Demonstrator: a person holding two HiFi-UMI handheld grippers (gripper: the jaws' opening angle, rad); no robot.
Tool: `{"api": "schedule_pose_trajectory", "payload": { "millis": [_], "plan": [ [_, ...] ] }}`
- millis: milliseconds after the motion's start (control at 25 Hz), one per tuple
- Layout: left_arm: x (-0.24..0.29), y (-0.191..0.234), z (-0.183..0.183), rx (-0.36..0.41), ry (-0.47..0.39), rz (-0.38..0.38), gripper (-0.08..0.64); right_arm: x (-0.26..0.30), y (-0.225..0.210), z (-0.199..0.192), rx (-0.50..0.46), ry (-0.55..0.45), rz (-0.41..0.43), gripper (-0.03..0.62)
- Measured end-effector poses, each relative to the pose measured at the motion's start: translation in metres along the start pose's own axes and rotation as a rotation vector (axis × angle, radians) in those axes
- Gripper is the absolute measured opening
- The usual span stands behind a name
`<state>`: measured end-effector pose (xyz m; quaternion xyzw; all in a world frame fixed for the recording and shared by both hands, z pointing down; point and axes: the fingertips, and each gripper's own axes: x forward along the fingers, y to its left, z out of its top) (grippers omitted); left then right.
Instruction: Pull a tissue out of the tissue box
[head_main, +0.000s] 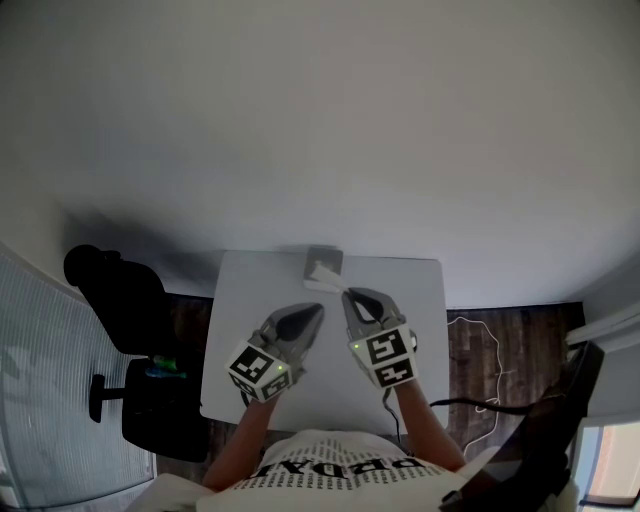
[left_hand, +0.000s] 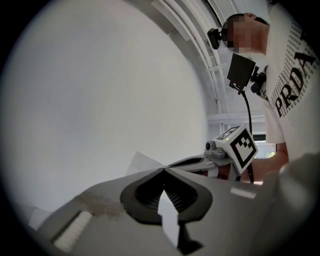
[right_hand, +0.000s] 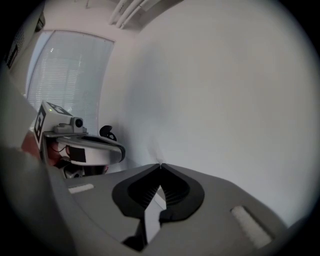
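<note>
My right gripper (right_hand: 160, 165) has its jaws pressed fully together. From the head view I judge that they pinch the free end of the tissue (head_main: 326, 277), because the white sheet runs from the tips straight back to the tissue box (head_main: 323, 258). In the right gripper view I cannot make out the sheet clearly at the tips, so this is a reading and not a certainty. The tissue is only partly out, and its other end is at the opening of the box. The box stands at the far edge of the table (head_main: 240, 330), just beyond both grippers.

My left gripper (left_hand: 163, 169) is also closed, with nothing between the jaws. It hangs on the near side of the box, just beside the right gripper, and as far as I can see it touches neither box nor tissue.

To pull well, I would draw the right gripper away from the box, upward and toward me, in one slow, even line, so that the sheet slides out and does not tear. The box looks light and may come along with the tissue. I would therefore first lay the closed left gripper on top of the box, beside the opening. The grip must not loosen until the sheet is free.
</note>
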<state>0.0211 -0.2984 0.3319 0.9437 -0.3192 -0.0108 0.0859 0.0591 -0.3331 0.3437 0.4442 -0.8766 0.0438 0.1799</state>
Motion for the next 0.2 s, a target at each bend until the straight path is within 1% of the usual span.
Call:
{"api": "schedule_pose_trajectory", "payload": {
  "millis": [200],
  "plan": [
    [-0.0017,-0.0023,-0.0023,-0.004,-0.01,0.007,-0.006,-0.0016,0.0014,-0.0017,-0.017,0.0,0.006,0.009]
  ]
}}
